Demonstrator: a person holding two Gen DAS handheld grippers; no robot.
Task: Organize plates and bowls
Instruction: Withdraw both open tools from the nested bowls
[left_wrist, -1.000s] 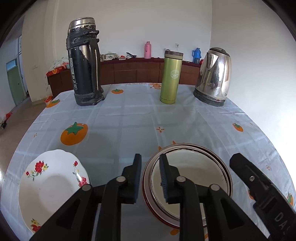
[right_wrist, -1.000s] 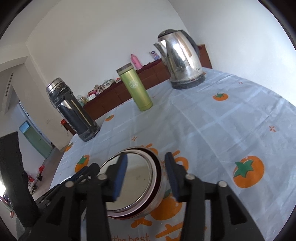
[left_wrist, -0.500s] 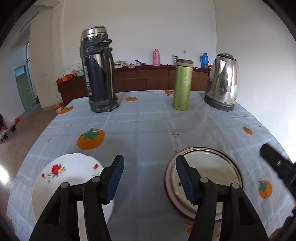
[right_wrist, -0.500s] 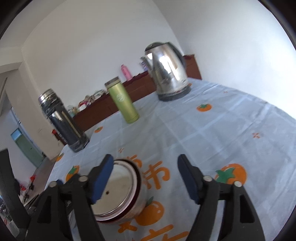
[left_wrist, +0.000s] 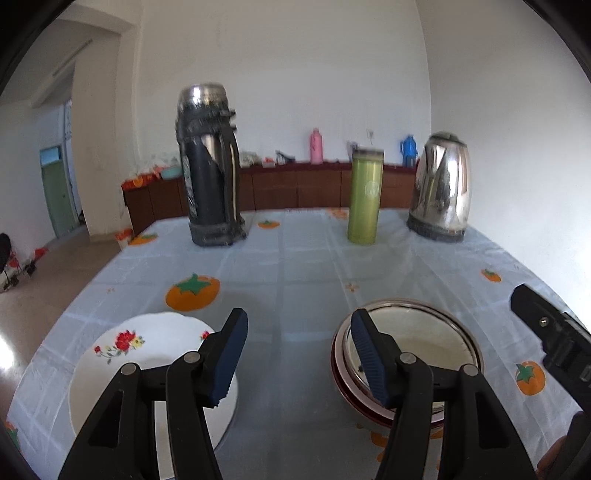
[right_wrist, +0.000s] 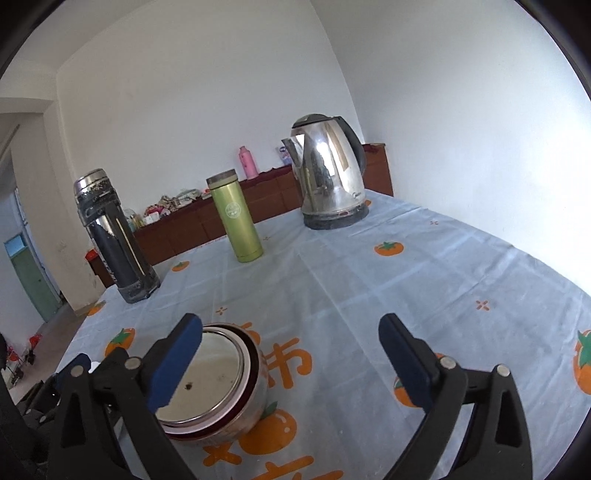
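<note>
On the left, the white floral plate (left_wrist: 147, 373) lies flat on the table near its near edge, partly behind the left finger of the left gripper (left_wrist: 299, 354), whose jaws stand moderately wide with nothing between them. That gap hangs over bare cloth between the plate and the steel bowls (left_wrist: 410, 354), which sit nested, a silver one inside a red-rimmed one; both grippers look to have let go so the stack can rest on its own. The right gripper (right_wrist: 291, 363) is spread very wide, its jaws having just been opening, and holds nothing: the bowls (right_wrist: 218, 384) sit by its left finger, and I cannot tell whether that pad brushes the rim. The plate is apart from the bowls, so it is probably next to be gathered. The table wears a pale blue tablecloth (left_wrist: 314, 266) printed with orange fruit; along its far side stand a dark thermos (left_wrist: 208, 166), a green flask (left_wrist: 365, 195) and a steel kettle (left_wrist: 441, 188). Beyond are a brown sideboard (left_wrist: 295, 188), white walls and a green door (left_wrist: 59, 195).
</note>
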